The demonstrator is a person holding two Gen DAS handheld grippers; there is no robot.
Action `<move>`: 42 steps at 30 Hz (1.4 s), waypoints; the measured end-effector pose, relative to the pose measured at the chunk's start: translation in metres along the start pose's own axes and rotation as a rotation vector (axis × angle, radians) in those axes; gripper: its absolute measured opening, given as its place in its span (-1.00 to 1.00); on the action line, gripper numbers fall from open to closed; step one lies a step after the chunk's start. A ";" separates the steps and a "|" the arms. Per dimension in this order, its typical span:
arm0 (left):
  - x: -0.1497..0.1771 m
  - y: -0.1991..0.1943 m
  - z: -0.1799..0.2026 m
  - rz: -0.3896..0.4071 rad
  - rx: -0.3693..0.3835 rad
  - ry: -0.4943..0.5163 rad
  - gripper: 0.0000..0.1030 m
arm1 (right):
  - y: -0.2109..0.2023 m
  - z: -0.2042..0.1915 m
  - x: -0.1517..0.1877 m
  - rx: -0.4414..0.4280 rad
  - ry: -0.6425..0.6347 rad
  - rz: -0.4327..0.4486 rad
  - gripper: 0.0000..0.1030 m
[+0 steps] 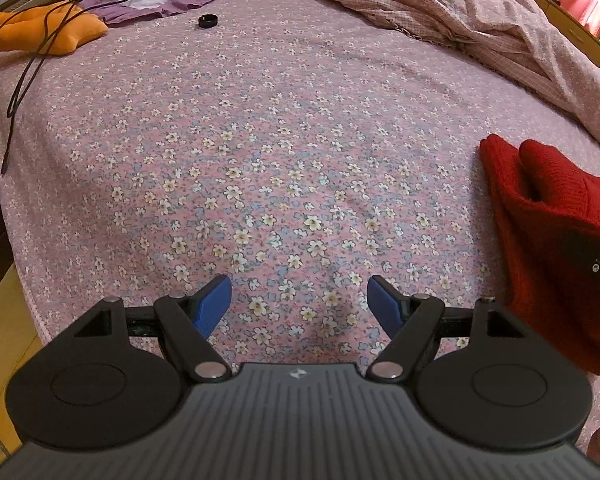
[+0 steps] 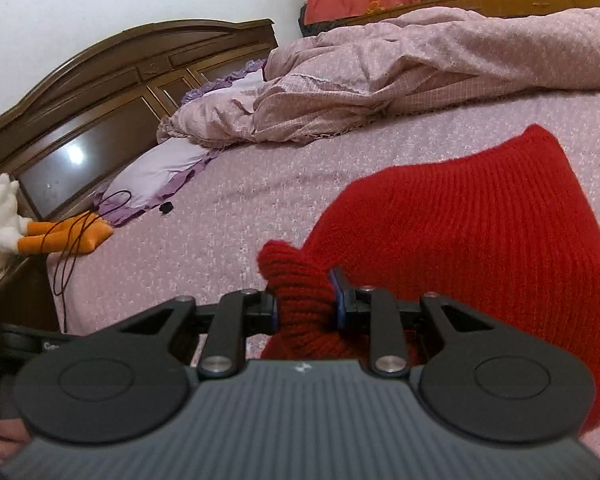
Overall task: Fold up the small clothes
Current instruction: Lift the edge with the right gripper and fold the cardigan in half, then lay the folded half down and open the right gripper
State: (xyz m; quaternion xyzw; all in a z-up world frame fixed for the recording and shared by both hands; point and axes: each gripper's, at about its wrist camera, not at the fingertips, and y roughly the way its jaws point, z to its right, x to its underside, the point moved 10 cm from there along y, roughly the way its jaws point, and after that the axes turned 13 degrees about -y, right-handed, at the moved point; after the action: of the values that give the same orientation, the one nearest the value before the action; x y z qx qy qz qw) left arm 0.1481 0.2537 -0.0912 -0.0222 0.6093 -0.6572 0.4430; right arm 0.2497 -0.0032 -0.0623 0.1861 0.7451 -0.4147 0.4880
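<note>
Gripper on my right (image 2: 306, 300) is clamped on a bunched, ribbed edge of the red knitted garment (image 2: 460, 232), its blue pads (image 2: 340, 300) nearly together with the wool squeezed between them. From that pinch the garment spreads away over the flowered bed sheet (image 2: 228, 208), its long side running toward a raised corner near the rumpled quilt (image 2: 420, 68). My left gripper (image 1: 299, 302) stands wide apart and holds nothing, hovering over bare sheet, with the garment off to its right. I can read no writing.
</note>
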 end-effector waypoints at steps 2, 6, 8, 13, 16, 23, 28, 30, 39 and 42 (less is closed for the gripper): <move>0.002 0.000 0.001 -0.003 0.004 -0.003 0.53 | -0.002 0.000 0.000 0.002 0.014 0.002 -0.43; 0.006 -0.003 0.005 -0.002 0.004 0.006 0.53 | -0.007 -0.001 0.001 0.008 0.026 -0.001 -0.35; 0.007 -0.006 0.007 0.002 0.002 0.011 0.53 | -0.011 -0.003 0.002 0.002 0.038 -0.004 -0.21; 0.006 -0.014 0.013 0.014 0.008 0.024 0.53 | -0.023 -0.008 -0.001 -0.069 0.108 -0.002 0.07; 0.004 -0.021 0.019 0.022 0.021 0.033 0.53 | -0.036 -0.008 -0.004 -0.105 0.150 -0.002 0.09; 0.002 -0.040 0.046 0.041 0.075 0.078 0.53 | -0.077 0.008 -0.017 -0.114 0.166 0.034 0.12; 0.003 -0.050 0.073 0.045 0.124 0.107 0.53 | -0.100 0.036 -0.019 -0.013 0.132 0.053 0.12; 0.004 -0.052 0.084 0.045 0.136 0.125 0.53 | -0.107 0.049 -0.017 0.034 0.126 0.048 0.12; 0.013 -0.051 0.128 0.015 0.180 0.183 0.53 | -0.121 0.103 -0.002 0.165 0.170 0.035 0.12; 0.012 -0.053 0.140 0.027 0.196 0.202 0.53 | -0.124 0.116 0.005 0.185 0.195 0.030 0.12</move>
State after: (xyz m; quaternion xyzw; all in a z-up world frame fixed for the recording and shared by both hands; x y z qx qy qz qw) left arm 0.1914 0.1302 -0.0182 0.0954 0.5839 -0.7066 0.3882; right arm 0.2292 -0.1690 -0.0335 0.2807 0.7447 -0.4544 0.4002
